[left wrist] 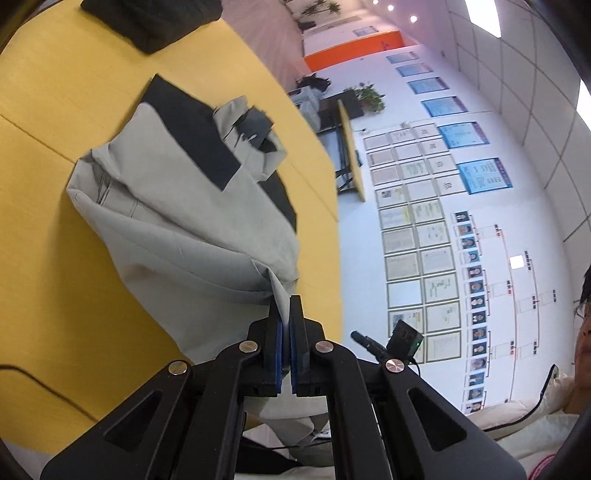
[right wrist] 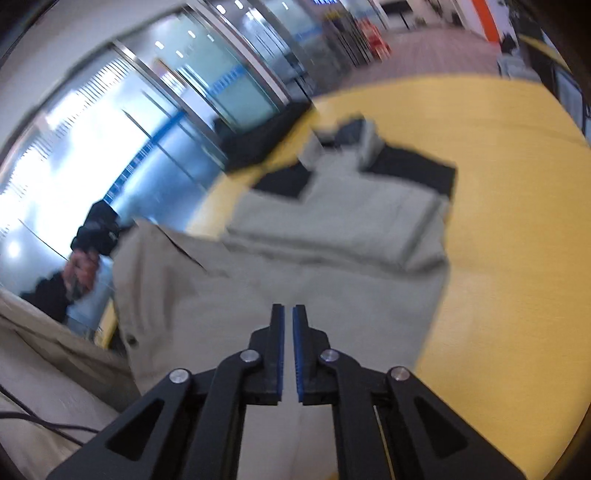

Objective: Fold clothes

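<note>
A grey garment with black panels [left wrist: 177, 206] lies partly folded on the yellow table [left wrist: 55, 110]. My left gripper [left wrist: 285, 306] is shut on a corner of its grey fabric and holds it lifted near the table's edge. In the blurred right wrist view the same garment [right wrist: 332, 229] lies spread ahead, with its lower part hanging toward me. My right gripper [right wrist: 288, 314] hovers over the grey fabric with its jaws almost together and nothing between them.
A dark folded garment [left wrist: 155, 18] lies at the far end of the table. A thin black cable [left wrist: 40, 387] crosses the table near me. The person's beige jacket [right wrist: 44, 350] is at the left in the right wrist view. A wall of framed notices [left wrist: 424, 221] stands beyond the table.
</note>
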`<state>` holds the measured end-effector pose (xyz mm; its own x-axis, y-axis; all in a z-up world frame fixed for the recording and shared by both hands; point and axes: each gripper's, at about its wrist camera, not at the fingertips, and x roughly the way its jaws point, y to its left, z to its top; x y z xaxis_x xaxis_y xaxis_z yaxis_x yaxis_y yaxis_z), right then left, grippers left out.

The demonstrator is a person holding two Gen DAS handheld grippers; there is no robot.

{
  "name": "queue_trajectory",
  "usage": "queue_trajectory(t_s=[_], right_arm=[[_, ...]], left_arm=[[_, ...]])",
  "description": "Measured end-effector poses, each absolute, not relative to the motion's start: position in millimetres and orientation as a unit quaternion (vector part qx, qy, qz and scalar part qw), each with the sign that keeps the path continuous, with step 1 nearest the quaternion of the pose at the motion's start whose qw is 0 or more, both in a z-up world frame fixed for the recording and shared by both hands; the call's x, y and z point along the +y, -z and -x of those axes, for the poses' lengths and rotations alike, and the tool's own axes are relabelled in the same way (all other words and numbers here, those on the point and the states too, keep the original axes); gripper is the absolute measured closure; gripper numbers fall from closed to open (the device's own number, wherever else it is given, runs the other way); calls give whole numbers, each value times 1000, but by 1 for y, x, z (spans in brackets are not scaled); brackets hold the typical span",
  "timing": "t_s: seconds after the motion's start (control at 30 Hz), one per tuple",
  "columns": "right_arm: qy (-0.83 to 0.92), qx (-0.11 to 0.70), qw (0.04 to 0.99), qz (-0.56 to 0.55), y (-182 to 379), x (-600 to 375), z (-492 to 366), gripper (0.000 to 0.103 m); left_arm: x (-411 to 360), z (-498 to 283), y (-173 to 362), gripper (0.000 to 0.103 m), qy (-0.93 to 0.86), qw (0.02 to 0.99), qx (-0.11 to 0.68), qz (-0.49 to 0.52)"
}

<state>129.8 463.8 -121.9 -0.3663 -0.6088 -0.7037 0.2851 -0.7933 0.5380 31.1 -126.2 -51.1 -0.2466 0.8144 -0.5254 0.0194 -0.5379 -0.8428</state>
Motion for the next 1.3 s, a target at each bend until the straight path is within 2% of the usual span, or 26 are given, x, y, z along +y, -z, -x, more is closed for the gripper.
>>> queue_trajectory(t_s=[0.03, 0.1, 0.13, 0.17, 0.23, 0.37, 0.47, 0.6, 0.93, 1.0, 1.03, 1.07, 1.17, 1.3], right_arm=[[796, -183, 262, -515, 142, 471, -142, 83], [779, -204, 235, -544, 177, 485, -175, 71], [770, -216, 221, -558, 194, 491, -191, 57], [755, -233, 211, -575, 214, 495, -207, 49], [714, -290, 203, -604, 255, 499, -245, 49], [654, -386, 211, -616, 303, 488, -306, 49], [647, -412, 208, -607, 318, 483, -334, 49], [650, -424, 194, -600, 325, 476, -347, 44], [658, -428, 197, -587, 336, 462, -339, 43], [653, -412, 223, -595, 330, 452, -333, 55], [654, -391, 239, -601, 323, 445, -328, 75], [659, -383, 247, -599, 314, 442, -325, 86], [677, -352, 269, -588, 282, 434, -313, 96], [709, -320, 292, -557, 231, 428, -284, 97]], left_arm=[[-128, -35, 55, 101, -686, 281, -384, 550], [-136, -51, 67, 101, -680, 263, -386, 566], [-139, -61, 77, 101, -676, 255, -389, 571], [-142, -71, 88, 101, -673, 248, -392, 576], [-145, -83, 99, 101, -668, 241, -389, 587], [-151, -98, 111, 101, -661, 228, -381, 605], [-158, -102, 115, 101, -657, 224, -383, 609], [-155, -100, 116, 101, -651, 239, -380, 612], [-142, -94, 111, 101, -644, 271, -367, 614], [-143, -95, 112, 101, -644, 272, -368, 613], [-143, -96, 112, 101, -644, 273, -369, 612], [-144, -96, 113, 101, -644, 273, -370, 611], [-146, -98, 114, 101, -646, 274, -368, 610], [-149, -98, 114, 101, -652, 271, -363, 608]])
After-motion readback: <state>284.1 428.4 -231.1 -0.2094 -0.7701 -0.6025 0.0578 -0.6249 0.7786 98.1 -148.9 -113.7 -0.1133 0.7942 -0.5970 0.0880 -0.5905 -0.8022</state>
